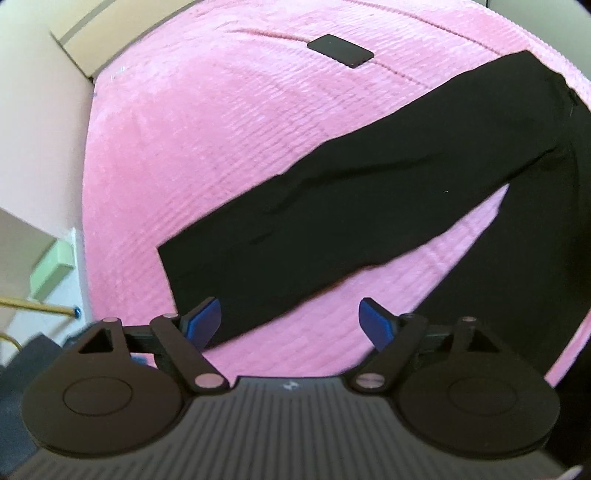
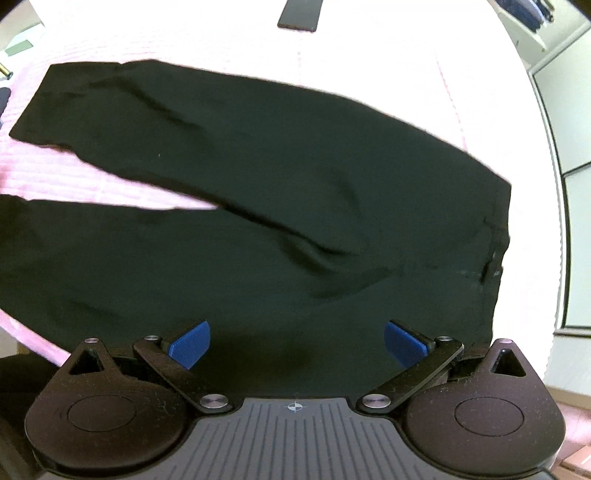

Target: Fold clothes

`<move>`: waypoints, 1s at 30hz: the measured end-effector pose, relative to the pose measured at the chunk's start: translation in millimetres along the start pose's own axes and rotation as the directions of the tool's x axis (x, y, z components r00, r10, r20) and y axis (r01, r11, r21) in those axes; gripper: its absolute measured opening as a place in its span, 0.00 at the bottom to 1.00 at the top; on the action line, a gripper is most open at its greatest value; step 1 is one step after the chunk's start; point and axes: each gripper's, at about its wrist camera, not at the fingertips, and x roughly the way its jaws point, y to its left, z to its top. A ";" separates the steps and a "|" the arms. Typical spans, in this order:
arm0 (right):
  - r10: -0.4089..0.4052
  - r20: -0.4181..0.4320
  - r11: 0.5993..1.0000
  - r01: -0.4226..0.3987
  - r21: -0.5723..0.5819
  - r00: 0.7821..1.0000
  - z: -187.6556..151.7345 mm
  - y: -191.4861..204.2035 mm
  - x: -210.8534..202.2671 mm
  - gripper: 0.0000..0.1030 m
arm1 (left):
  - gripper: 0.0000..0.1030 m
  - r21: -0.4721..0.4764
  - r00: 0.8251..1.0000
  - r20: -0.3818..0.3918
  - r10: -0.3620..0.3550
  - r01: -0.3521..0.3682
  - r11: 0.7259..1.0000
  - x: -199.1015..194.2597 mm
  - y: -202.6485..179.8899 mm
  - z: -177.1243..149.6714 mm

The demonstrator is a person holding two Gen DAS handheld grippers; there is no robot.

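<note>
A pair of black trousers (image 1: 362, 199) lies spread flat on a pink ribbed bedcover (image 1: 207, 147), legs apart in a V. In the left wrist view my left gripper (image 1: 291, 325) is open and empty, hovering above the hem of one leg. In the right wrist view the trousers (image 2: 280, 192) fill the middle, waistband at the right, legs running left. My right gripper (image 2: 297, 343) is open and empty, above the near edge of the seat area.
A black phone (image 1: 340, 50) lies on the bedcover beyond the trousers; it also shows in the right wrist view (image 2: 300, 16). The bed's left edge drops to a wall and a green box (image 1: 51, 269). A wardrobe (image 2: 569, 110) stands at the right.
</note>
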 end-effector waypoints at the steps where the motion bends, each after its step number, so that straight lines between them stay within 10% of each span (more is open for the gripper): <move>1: -0.001 0.029 1.000 0.001 0.003 1.000 1.6 -0.2 -2.5 1.00 | 0.76 0.016 1.000 0.009 0.009 -0.009 1.000 3.0 4.1 1.1; 10: 0.010 0.194 1.000 -0.008 -0.013 0.981 24.5 6.7 1.3 1.00 | 0.73 0.117 0.996 0.086 0.038 -0.048 0.992 71.4 66.1 20.5; 20: 0.079 0.152 0.994 -0.066 -0.089 0.985 43.4 52.3 57.1 0.99 | 0.39 0.207 0.998 0.008 -0.062 0.059 0.977 204.1 116.6 59.5; 30: 0.023 0.045 0.997 -0.019 -0.081 0.999 16.6 55.0 77.4 0.99 | 0.36 0.436 0.976 -0.137 -0.168 0.211 0.875 287.3 133.2 84.8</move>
